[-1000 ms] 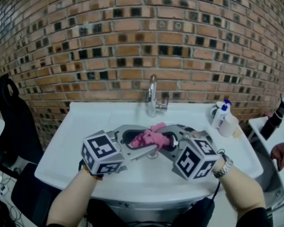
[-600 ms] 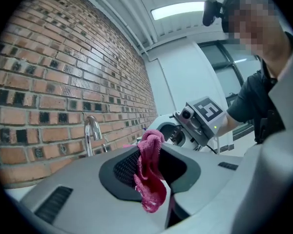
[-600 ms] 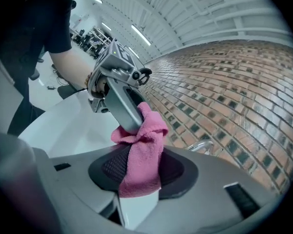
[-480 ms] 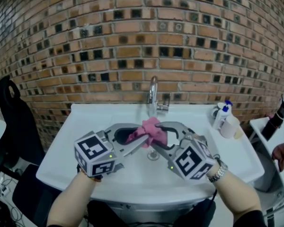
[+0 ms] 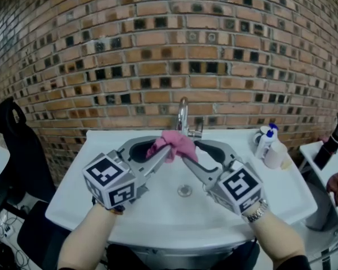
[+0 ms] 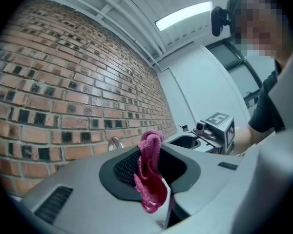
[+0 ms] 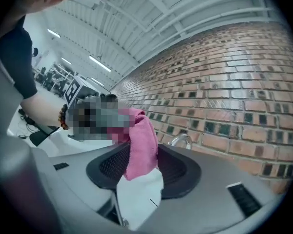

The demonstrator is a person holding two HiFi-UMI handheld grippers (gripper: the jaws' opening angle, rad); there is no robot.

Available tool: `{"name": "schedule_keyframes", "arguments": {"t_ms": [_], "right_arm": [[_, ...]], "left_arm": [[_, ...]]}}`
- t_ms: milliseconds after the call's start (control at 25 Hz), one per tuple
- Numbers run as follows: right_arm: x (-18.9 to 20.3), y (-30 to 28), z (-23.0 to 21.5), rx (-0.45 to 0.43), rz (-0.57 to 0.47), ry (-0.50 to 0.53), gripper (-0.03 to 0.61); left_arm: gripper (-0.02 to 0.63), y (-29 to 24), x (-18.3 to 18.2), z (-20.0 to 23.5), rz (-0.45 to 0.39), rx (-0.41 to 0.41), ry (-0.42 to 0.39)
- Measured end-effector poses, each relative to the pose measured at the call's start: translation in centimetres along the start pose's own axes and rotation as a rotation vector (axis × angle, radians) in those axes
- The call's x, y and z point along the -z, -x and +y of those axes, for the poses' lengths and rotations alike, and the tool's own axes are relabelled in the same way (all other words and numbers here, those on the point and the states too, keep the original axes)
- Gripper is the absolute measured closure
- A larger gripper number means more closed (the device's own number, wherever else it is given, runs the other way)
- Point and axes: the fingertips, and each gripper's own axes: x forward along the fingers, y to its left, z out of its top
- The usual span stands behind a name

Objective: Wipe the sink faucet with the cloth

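The left gripper (image 5: 168, 149) has just closed and pinches the pink cloth (image 5: 174, 142). The cloth is up over the sink (image 5: 158, 210), just in front of the faucet (image 5: 183, 116). The right gripper (image 5: 185, 157) has just been opening, and its jaws are a little apart around the cloth. The left should hold tight while the right slips away, then rub the faucet.

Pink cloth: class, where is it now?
Head view, centre: the pink cloth sits before the chrome faucet, clamped by the left gripper's just-closed jaws, between the right gripper's just-opening jaws.
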Motion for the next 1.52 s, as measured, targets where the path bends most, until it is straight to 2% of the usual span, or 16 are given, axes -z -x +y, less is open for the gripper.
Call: {"name": "schedule_keyframes", "arguments": {"t_ms": [160, 320, 520, 960, 1520], "right_arm": [[-0.4, 0.3, -2.2, 0.083, -0.035, -0.067, 0.385], [-1.3, 0.3, -5.0, 0.176, -0.083, -0.140, 0.385], [-2.5, -0.1, -7.2, 0.257, -0.147, -0.187, 0.401], [-1.3, -2.1, -7.2, 0.246, -0.173, -0.291, 0.436], [0.6, -2.9, -6.8, 0.237, -0.157, -0.315, 0.443]], "left_arm": [[0.523, -0.1, -1.3, 2.8, -0.029, -0.094, 0.015], [0.523, -0.9, -2.3, 4.5, -0.052, -0.124, 0.028], [0.523, -2.1, -2.2, 6.2, -0.042, -0.182, 0.029], [0.523, -5.0, -0.9, 8.8, -0.023, -0.213, 0.039], [0.526, -8.3, -1.3, 11.6, -0.012, -0.197, 0.026]]}}
